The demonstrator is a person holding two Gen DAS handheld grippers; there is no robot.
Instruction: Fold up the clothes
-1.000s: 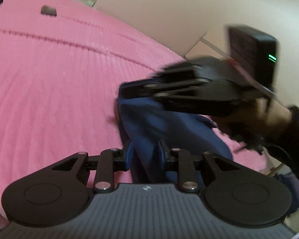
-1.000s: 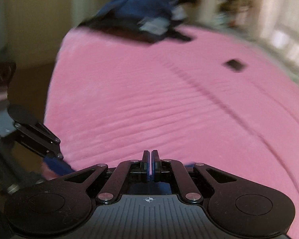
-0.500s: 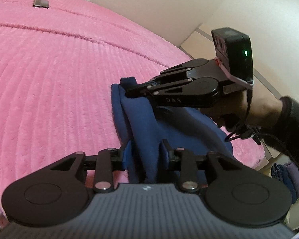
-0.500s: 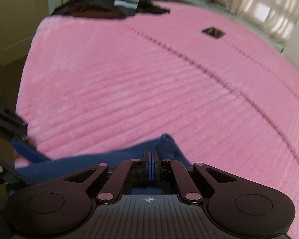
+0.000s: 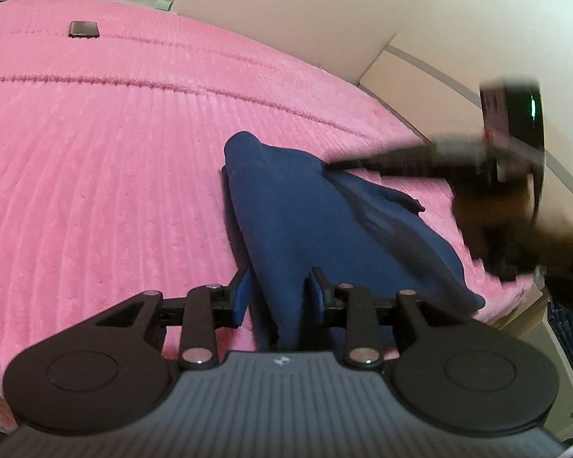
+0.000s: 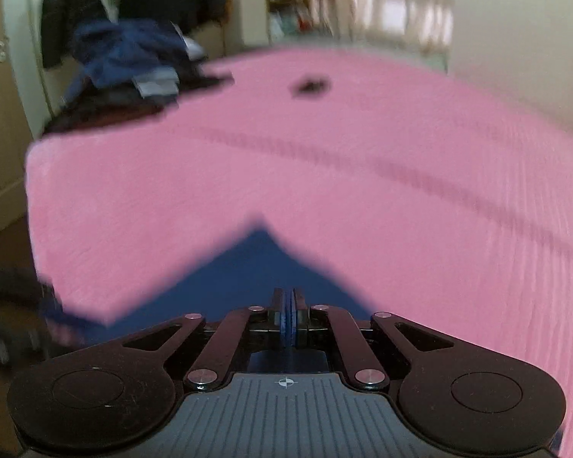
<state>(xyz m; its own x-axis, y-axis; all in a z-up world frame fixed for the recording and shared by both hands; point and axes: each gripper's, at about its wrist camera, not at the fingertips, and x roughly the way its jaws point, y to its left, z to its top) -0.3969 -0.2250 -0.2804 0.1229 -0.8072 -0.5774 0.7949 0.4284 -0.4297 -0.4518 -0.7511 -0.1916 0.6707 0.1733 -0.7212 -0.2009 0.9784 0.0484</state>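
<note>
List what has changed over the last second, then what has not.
The right gripper, shut on the navy garment, has carried its edge forward across the pink blanket, so more cloth lies spread there. The left gripper keeps its jaws apart around a fold. The dark flat object and the clothes pile stayed put.

The blanket point(image 5: 95, 160) is pink with thin stripes; the cloth point(image 5: 305, 221) is dark blue; the gripper fingers point(image 5: 240, 297) are black with blue pads.
</note>
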